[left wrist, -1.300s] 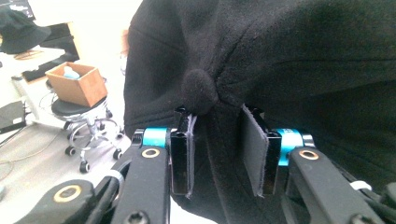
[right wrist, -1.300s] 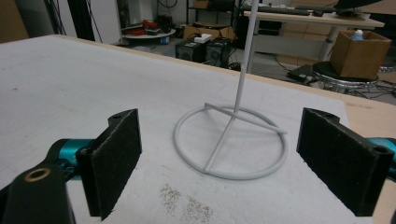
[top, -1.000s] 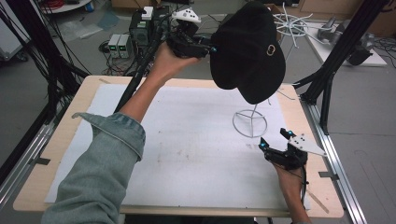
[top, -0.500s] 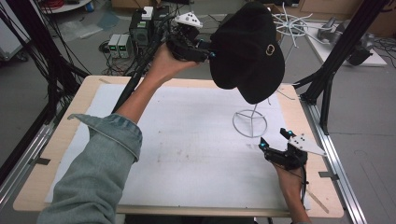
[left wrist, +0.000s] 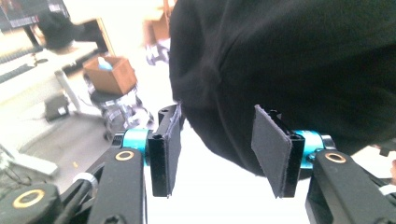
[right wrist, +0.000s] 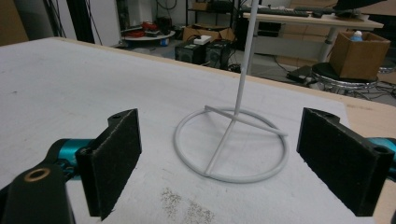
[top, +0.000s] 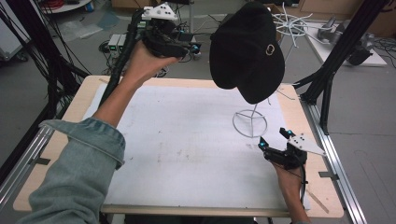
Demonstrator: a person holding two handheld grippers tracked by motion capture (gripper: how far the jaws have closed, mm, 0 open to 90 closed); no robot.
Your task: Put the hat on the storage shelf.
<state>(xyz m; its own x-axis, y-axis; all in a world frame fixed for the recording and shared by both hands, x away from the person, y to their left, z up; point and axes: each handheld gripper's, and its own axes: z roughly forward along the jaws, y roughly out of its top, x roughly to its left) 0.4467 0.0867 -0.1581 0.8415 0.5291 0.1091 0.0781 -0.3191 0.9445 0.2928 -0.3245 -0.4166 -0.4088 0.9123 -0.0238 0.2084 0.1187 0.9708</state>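
A black cap (top: 247, 51) hangs atop a white wire stand whose ring base (top: 250, 123) rests on the white mat at the right. My left gripper (top: 195, 48) is held high, just left of the cap. Its jaws have just been opening and are open. In the left gripper view the cap (left wrist: 289, 60) hangs just beyond the gripper (left wrist: 219, 149), and neither pad presses on it. My right gripper (top: 274, 137) lies low on the mat, near the ring base, and is open. In the right gripper view the ring base (right wrist: 231, 144) lies ahead of that gripper (right wrist: 233, 161), untouched.
The white mat (top: 177, 140) covers most of the wooden table. Black frame posts (top: 327, 79) stand at the table's right rear. A second white wire stand (top: 292, 21) is behind the table. A cardboard box (right wrist: 357, 53) sits on a stool beyond.
My left gripper has drawn back to the left, away from the cap, and its jaws have spread. The cap stays on the stand. The right gripper has kept still.
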